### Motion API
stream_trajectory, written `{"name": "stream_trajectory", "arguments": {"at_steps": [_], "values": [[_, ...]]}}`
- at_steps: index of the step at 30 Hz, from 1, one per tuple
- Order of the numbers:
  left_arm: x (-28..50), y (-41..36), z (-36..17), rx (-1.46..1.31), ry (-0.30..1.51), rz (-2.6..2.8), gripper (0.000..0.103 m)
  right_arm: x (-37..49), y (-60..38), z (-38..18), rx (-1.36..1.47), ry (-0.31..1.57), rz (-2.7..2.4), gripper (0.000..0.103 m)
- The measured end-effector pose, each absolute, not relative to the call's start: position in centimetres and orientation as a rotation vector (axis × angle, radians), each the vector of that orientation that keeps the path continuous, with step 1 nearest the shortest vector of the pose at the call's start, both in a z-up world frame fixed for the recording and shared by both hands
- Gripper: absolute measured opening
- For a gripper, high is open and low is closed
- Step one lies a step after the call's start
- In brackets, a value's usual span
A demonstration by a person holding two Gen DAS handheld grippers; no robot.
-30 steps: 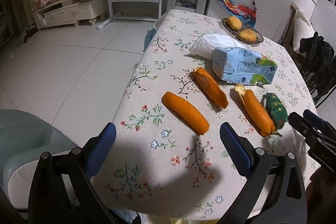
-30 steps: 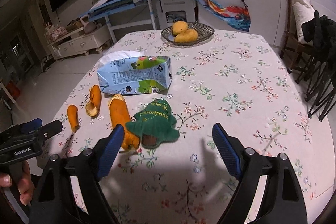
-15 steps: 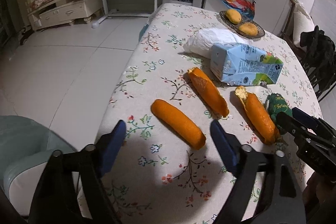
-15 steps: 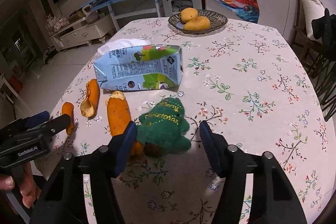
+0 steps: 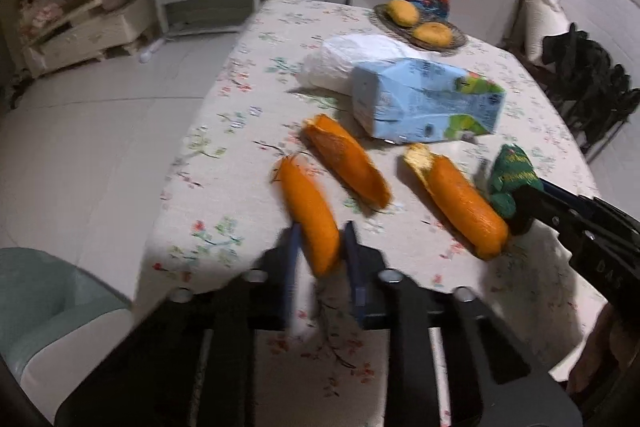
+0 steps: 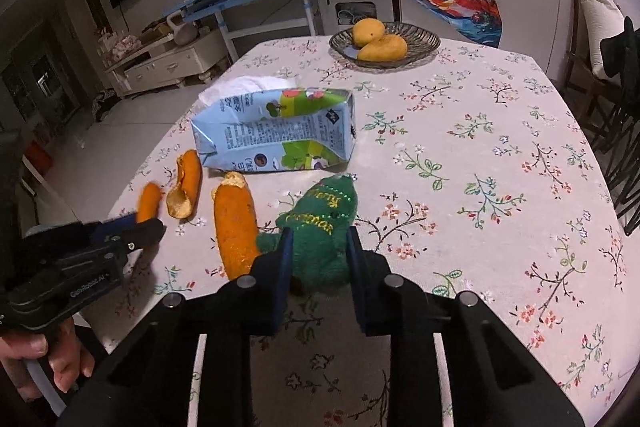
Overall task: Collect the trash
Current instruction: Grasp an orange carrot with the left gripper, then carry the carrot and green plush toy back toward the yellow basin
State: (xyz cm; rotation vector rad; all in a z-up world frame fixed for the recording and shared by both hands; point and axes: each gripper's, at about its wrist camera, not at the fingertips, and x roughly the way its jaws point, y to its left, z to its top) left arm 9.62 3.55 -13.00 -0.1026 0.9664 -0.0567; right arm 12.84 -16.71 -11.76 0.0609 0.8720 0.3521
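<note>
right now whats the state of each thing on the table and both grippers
left gripper: just closed, shut on the nearest orange peel
right gripper: just closed, shut on the green plush tree
milk carton: on its side, dented
two other peels: lying loose
fruit bowl: holds two mangoes

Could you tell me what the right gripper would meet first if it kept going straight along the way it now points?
It already meets it: the right gripper, whose jaws have just been closing, is shut on the green plush tree. Pushing on would likely press the tree into the table, then toward the milk carton, though depth is unclear.
</note>
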Motion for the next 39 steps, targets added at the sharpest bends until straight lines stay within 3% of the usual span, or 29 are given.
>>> {"name": "stream_trajectory", "arguments": {"at_steps": [22, 39], "values": [[5.4, 3.3, -10.6, -0.109, 0.875, -0.128, 0.014, 8.2, -20.0, -9.6, 0.211, 0.806, 0.353, 0.026], [4.9, 3.9, -12.7, -0.118, 0.965, -0.102, 0.015, 5.5, -20.4, -9.8, 0.233, 0.8, 0.342, 0.027]]}}
